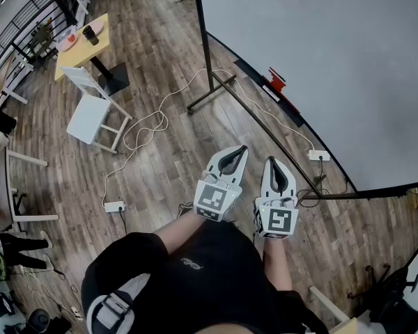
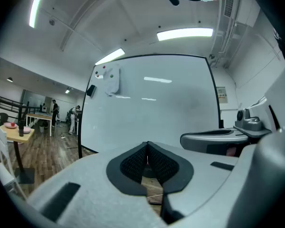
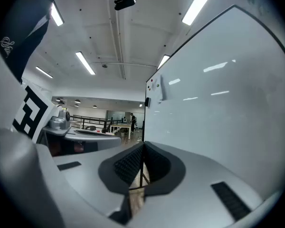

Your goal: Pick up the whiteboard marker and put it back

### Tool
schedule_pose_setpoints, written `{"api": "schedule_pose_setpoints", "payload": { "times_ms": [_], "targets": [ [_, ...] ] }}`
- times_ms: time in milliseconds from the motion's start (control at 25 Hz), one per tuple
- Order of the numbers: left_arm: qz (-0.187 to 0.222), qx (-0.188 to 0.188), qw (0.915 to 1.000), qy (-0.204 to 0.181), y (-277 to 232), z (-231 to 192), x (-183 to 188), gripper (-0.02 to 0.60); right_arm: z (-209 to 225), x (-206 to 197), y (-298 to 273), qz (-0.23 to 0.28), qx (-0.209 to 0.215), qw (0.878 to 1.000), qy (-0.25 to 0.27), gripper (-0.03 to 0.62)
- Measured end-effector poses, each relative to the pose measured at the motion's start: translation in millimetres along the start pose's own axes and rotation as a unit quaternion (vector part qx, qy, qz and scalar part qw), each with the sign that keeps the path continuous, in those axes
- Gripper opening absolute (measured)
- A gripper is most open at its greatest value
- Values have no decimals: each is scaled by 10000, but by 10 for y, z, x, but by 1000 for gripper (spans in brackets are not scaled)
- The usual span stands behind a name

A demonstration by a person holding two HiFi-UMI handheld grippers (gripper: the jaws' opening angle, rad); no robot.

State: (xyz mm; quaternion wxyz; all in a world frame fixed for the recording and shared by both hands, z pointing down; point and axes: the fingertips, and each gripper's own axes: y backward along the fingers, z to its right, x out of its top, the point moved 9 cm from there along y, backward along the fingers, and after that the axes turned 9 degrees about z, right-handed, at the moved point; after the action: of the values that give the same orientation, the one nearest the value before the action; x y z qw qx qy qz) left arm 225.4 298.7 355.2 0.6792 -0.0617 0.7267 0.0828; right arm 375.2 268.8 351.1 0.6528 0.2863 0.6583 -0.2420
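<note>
Left gripper (image 1: 241,150) and right gripper (image 1: 272,161) are held side by side above the wooden floor (image 1: 160,172), fingers pressed together on nothing. The whiteboard marker (image 1: 276,82), apparently the small red shape, sits at the whiteboard (image 1: 320,54) ledge, well ahead; its axis is too small to read

Two grippers are counted in the head view: one left gripper (image 1: 238,153) and one right gripper (image 1: 272,164). Two marker cubes are counted, one left cube (image 1: 214,200) and one right cube (image 1: 277,221). One whiteboard (image 1: 320,61) is counted, with one red item (image 1: 276,81) at its lower edge, kind not determinable. Two power strips are counted on the floor (image 1: 167,172): a first strip (image 1: 113,206) and a second strip (image 1: 318,155). One chair (image 1: 90,113) and one yellow bench (image 1: 80,53) are counted. One cup (image 1: 90,35) and one plate (image 1: 70,40) are counted on the bench.
</note>
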Motion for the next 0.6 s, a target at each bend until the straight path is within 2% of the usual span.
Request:
{"api": "schedule_pose_setpoints", "payload": {
  "times_ms": [240, 600],
  "targets": [
    [47, 138, 9999, -50, -147, -259, -58, 6, 19, -46, -341, 89, 134, 9999, -8, 3],
    [-182, 80, 9998, 78, -300, -639, -204, 6, -23, -240, -729, -116, -20, 9998, -147, 3]
  ]
}}
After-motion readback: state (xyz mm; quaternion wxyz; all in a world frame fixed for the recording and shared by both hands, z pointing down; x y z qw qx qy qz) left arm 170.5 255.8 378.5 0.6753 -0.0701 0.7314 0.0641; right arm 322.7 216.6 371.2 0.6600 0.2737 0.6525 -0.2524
